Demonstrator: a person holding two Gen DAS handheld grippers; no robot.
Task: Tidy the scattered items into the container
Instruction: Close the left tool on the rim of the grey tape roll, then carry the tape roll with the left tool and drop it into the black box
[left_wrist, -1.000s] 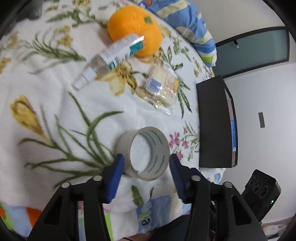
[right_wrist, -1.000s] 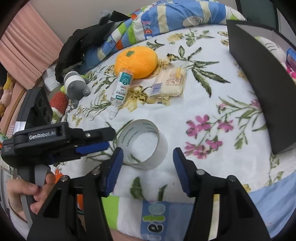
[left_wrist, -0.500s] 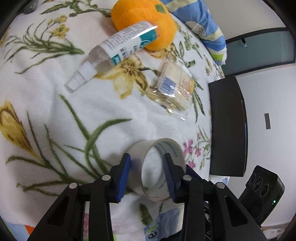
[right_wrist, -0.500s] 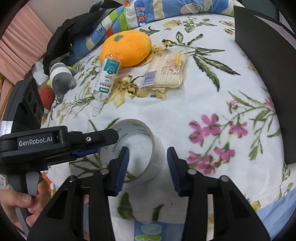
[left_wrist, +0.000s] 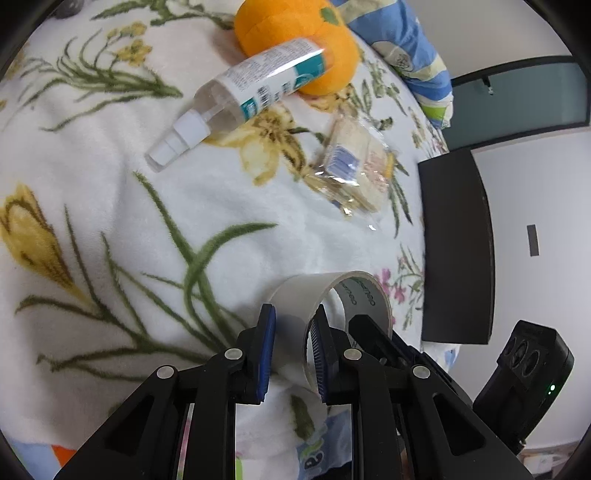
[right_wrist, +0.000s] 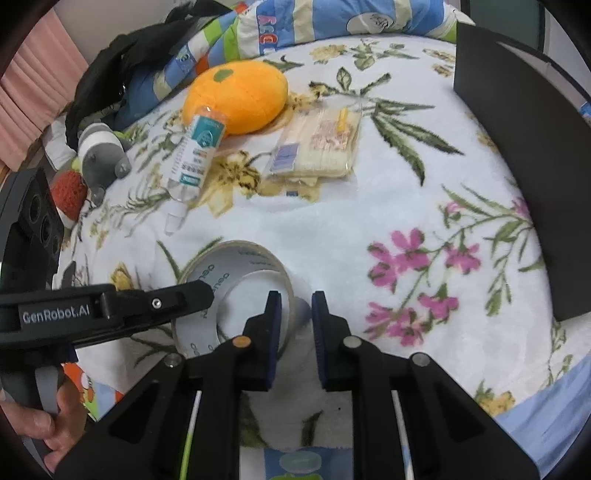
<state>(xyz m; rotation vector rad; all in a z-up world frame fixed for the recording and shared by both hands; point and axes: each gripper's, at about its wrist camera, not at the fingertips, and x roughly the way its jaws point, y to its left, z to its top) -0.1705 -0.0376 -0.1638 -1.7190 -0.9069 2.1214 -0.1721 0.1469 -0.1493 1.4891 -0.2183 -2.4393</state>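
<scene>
Left gripper (left_wrist: 291, 334) and right gripper (right_wrist: 295, 317) now narrowed from wide open, each pinching the wall of the tape roll (right_wrist: 236, 291) on the blanket (right_wrist: 369, 206). Ready for lifting. Beyond: cracker packet (right_wrist: 317, 151), spray bottle (right_wrist: 194, 151), orange plush (right_wrist: 236, 96). Black container (right_wrist: 524, 155) well apart, unobstructed.

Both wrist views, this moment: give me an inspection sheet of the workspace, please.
Surface: floral blanket over a bed.
Job's things: tape roll; spray bottle leaning on orange plush; wrapped packet; black container at the right.
Clutter: grey plush, striped pillow, black bag.
Grippers: left gripper and right gripper each straddle the tape roll's wall, on opposite sides.
Cables: nothing seen.
Surroundings: pink curtain, white wall.
</scene>
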